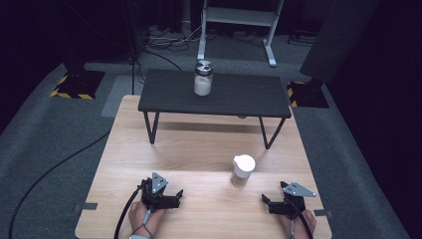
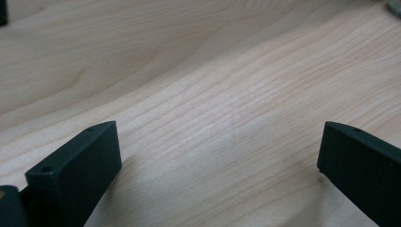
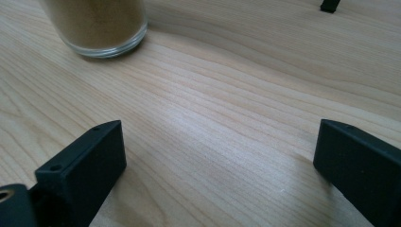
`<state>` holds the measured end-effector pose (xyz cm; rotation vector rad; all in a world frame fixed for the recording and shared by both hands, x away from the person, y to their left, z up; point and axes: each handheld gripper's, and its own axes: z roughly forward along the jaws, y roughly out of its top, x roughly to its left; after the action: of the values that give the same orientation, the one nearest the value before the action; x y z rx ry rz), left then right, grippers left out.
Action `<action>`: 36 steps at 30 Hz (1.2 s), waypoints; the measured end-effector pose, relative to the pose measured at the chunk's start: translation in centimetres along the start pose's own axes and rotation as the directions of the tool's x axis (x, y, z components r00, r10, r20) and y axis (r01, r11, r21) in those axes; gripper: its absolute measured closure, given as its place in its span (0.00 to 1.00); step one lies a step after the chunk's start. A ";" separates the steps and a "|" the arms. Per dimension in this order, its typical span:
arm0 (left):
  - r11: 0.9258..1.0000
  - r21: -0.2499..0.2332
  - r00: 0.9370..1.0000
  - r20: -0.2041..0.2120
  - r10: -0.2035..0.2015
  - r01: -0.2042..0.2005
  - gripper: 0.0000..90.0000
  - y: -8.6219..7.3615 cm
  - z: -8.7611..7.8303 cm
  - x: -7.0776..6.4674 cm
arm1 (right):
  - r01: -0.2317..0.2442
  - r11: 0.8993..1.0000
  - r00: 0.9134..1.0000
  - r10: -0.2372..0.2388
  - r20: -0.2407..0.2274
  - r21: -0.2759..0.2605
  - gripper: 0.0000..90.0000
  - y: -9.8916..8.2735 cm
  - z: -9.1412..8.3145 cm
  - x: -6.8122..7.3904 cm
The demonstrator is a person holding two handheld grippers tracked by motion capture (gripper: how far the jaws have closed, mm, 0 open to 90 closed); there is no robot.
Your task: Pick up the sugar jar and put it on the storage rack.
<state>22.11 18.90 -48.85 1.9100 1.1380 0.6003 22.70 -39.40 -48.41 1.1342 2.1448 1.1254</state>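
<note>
Both tongs wait, open and empty, by the cup.

I have the left gripper (image 1: 171, 198) and the right gripper (image 1: 272, 203) low over the table (image 1: 199, 149), jaws wide, holding nothing. The cup (image 1: 243, 170) with brown powder stands between them, a bit farther out and nearer the right gripper. I think I am at the start; next I must reach the right gripper to the cup and close on it softly. In the right gripper view the cup's top is cut off. The jar (image 1: 203, 78) stands far behind the cup on the shelf (image 1: 164, 97).
</note>
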 end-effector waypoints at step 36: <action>1.000 -0.015 1.000 -0.015 -0.008 0.007 0.00 -0.2 0.3 -0.7 | 0.019 1.000 0.999 -0.019 -0.037 0.001 0.02 0.0 0.1 -0.7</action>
<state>21.87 18.21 -49.18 1.8909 1.1469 0.6186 23.13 -39.90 -48.39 1.0987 2.1805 1.1455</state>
